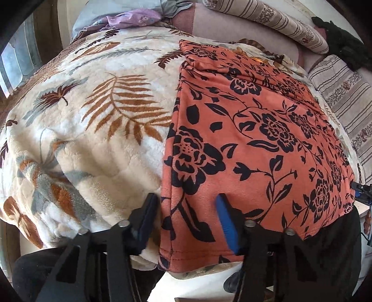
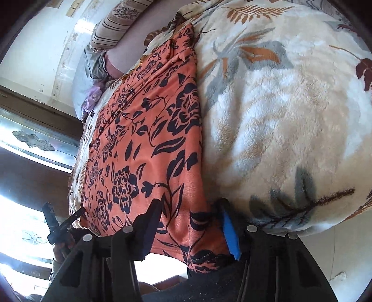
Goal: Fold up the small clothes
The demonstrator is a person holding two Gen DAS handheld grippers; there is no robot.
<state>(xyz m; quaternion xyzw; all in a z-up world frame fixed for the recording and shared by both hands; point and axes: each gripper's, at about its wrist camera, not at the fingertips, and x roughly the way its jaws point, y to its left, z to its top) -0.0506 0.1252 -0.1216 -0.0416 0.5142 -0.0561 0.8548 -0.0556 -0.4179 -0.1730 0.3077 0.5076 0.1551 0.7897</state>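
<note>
Garment (image 1: 255, 144): an orange cloth with black flowers, lying flat on the blanket (image 1: 93, 120) of a bed, its near hem hanging just over the bed's front edge. In both wrist views its long axis runs from 6 o'clock, at my fingers, away toward 12 o'clock and the pillows (image 1: 274, 21).

Left gripper (image 1: 188, 220): fingers spread, straddling the garment's near left corner. The black finger sits off the cloth over the blanket at 7 o'clock; the blue-padded finger rests over the cloth at 5 o'clock. Nothing is pinched, so far as I can see.

Right gripper (image 2: 193, 223): fingers likewise spread across the near right corner. The black finger lies over the cloth, the blue one at the seam between cloth and blanket. I cannot tell whether the pads touch the fabric.

Each gripper is at its own corner, so I judge neither nearer; the fold turns on both closing on the hem and carrying it toward 12 o'clock along the long axis. The plush blanket may drag at the cloth.

Room: striped pillows and a lilac cloth (image 1: 132, 19) at the head of the bed, a dark item (image 1: 341, 46) at 2 o'clock in the left view, a bright window (image 2: 30, 144) at 9 o'clock in the right view.
</note>
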